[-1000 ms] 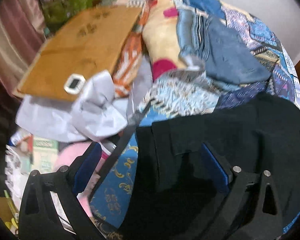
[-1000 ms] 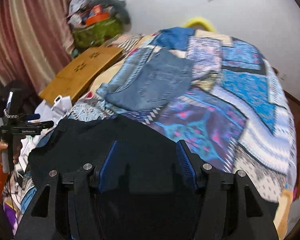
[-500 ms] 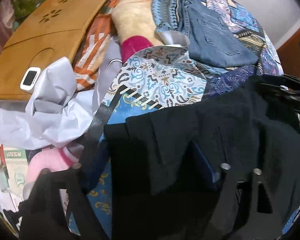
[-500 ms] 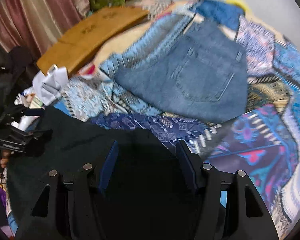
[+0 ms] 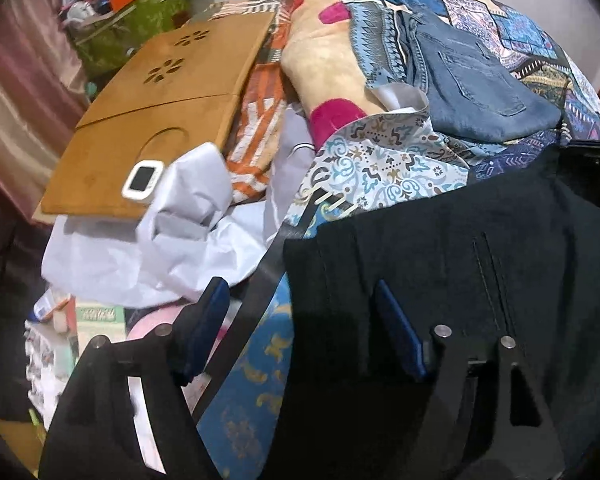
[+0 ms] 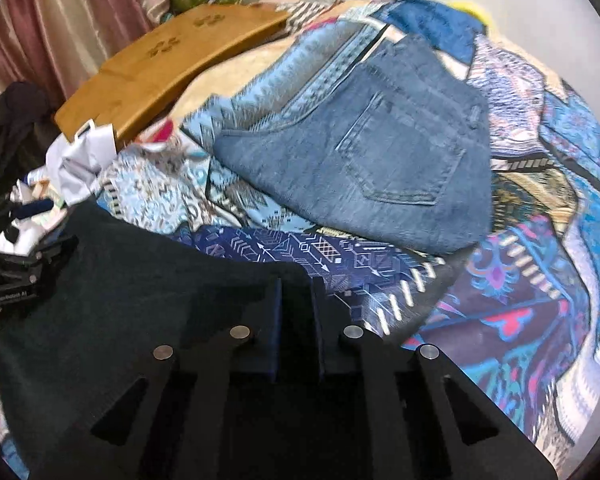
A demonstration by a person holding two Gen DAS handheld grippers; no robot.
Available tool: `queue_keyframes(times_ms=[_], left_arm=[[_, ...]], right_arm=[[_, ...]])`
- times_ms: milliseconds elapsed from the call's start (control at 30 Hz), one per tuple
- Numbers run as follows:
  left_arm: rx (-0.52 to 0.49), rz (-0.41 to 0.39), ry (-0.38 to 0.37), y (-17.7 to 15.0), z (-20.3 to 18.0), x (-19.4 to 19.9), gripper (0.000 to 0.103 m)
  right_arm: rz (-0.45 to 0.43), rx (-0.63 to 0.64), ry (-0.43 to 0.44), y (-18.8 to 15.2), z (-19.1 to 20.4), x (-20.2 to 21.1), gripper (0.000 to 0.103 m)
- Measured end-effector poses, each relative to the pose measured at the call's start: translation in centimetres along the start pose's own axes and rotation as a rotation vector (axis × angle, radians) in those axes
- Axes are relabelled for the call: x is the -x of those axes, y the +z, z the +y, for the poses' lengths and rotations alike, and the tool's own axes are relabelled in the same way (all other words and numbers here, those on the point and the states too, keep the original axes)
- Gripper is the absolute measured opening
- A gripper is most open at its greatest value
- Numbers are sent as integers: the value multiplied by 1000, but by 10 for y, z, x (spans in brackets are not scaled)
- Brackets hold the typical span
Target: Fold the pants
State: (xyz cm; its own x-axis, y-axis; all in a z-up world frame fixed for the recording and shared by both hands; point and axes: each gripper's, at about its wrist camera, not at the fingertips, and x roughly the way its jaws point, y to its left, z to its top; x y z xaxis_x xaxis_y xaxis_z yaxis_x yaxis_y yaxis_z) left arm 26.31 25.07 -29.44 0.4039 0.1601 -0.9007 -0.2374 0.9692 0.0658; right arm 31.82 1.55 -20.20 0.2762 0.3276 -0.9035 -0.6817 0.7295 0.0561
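Note:
Black pants (image 5: 480,280) lie on the patterned bedspread, also shown in the right wrist view (image 6: 120,292). My left gripper (image 5: 300,320) is open, straddling the pants' left edge: its right finger (image 5: 400,340) rests on the black cloth, its left finger (image 5: 204,328) is off the cloth. My right gripper (image 6: 296,312) is shut on the far corner of the black pants. The left gripper shows at the left edge of the right wrist view (image 6: 20,276).
Folded blue jeans (image 6: 372,156) lie further back on the bedspread (image 6: 540,280). A wooden lap tray (image 5: 160,120) with a small white device (image 5: 142,180), white crumpled cloth (image 5: 160,248) and a pillow (image 5: 332,72) lie left. Clutter and a curtain stand beyond.
My right gripper has closed on the pants' corner; its jaws stood wide apart before. The left gripper has shifted slightly, staying open over the pants' left edge.

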Motion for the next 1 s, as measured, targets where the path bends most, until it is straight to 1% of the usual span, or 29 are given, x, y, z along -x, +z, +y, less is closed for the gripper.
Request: queue_keyframes(times_ms=[67,133,233,300,367,467,533,567,600,700,733,767,833,900,1000], left_arm=[[12,-12,-17,-5,4,16,77],[37,-28,-51,-11,9,32,84],[62,-46,-107,-20,8,49,88],[56,-42,-128,-24,2,54,88],[42,-22,-139,-31,-4,54,88],[6,27,-154,-45,-14,47,88],[-39,62,-115,-59,-21,40,89],[-54,67,-97,-67,-22,38,89],[-61,65,-82,-73,-21,37,89],[-49,58,-54,-90,-8,41,90],[-33,57,-58,-94,-2,43,91],[-18,58,-58,-96,4,45,92],[12,61,-69,-101,13,47,92],[23,60,-68,-102,16,50,92],[-3,41,-25,-103,10,59,92]], right_arm=[[-38,-43,26,-5,-4,19,17],[-69,-71,30,-11,-6,37,30],[-102,-95,45,-23,-4,61,44],[-101,-102,49,-32,0,70,48],[-87,-99,45,-41,5,73,49],[-35,-91,41,-57,15,67,49],[6,-91,57,-71,23,60,49],[3,-82,52,-76,28,60,50],[-15,-51,28,-83,38,64,51],[-24,-10,29,-95,58,71,54],[-24,0,32,-98,64,73,57],[-31,14,21,-102,70,74,59],[-54,47,-15,-113,83,77,59],[-67,28,-1,-119,84,80,59],[-71,-22,57,-128,80,89,59]])
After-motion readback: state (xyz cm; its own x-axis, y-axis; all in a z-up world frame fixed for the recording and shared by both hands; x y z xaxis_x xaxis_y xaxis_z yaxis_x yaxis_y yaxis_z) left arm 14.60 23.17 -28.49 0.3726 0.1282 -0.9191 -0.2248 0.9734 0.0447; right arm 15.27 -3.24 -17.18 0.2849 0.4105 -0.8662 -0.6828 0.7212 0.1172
